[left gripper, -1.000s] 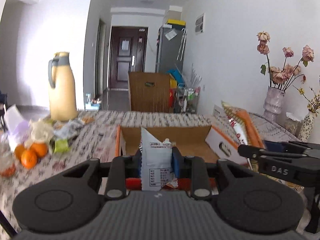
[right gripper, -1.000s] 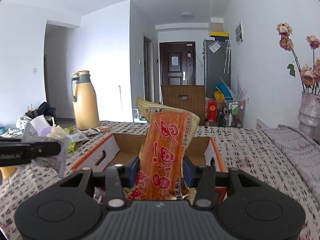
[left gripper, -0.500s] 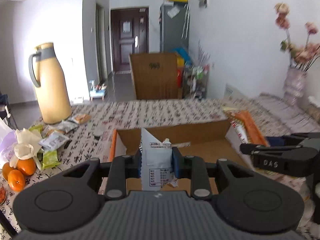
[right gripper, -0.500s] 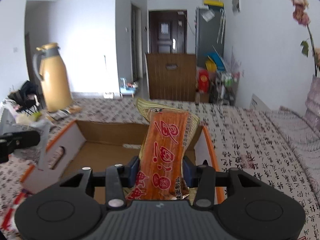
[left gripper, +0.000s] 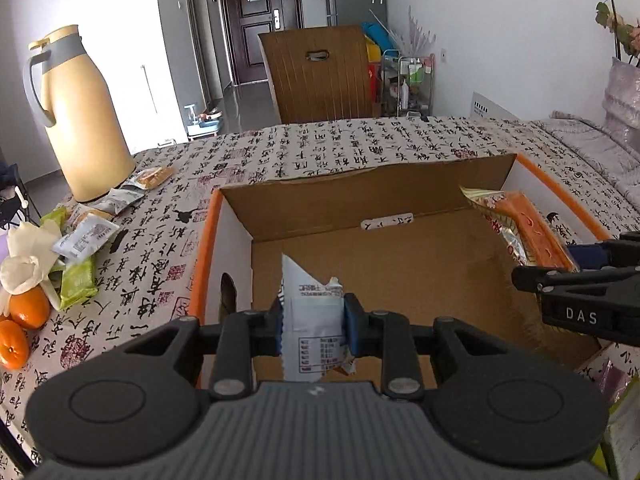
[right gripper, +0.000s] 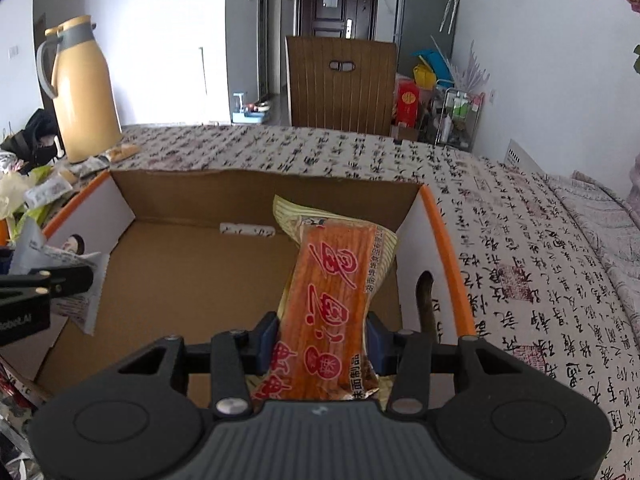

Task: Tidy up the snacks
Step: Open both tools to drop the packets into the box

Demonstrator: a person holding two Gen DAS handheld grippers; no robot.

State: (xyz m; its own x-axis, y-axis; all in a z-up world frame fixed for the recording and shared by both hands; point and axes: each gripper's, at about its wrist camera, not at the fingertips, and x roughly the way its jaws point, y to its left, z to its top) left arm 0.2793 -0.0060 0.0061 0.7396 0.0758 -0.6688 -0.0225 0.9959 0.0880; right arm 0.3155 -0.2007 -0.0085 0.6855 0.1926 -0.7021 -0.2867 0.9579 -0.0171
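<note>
A: Where's the left claw (left gripper: 313,325)?

B: Clenched on a white snack packet (left gripper: 311,322), held over the cardboard box (left gripper: 400,280) near its 7 o'clock corner.

A: And the right claw (right gripper: 322,342)?

B: Gripping the orange snack pack (right gripper: 334,300) inside the box toward 3 o'clock. More packets (left gripper: 86,236) lie on the bench (left gripper: 340,148) at 9 o'clock, beside 2 oranges (left gripper: 20,320).

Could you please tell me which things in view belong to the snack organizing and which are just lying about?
Job: white snack packet, left gripper; orange snack packet, right gripper; cardboard box; loose snack packets.
Lying about: thermos jug, oranges, chair.
</note>
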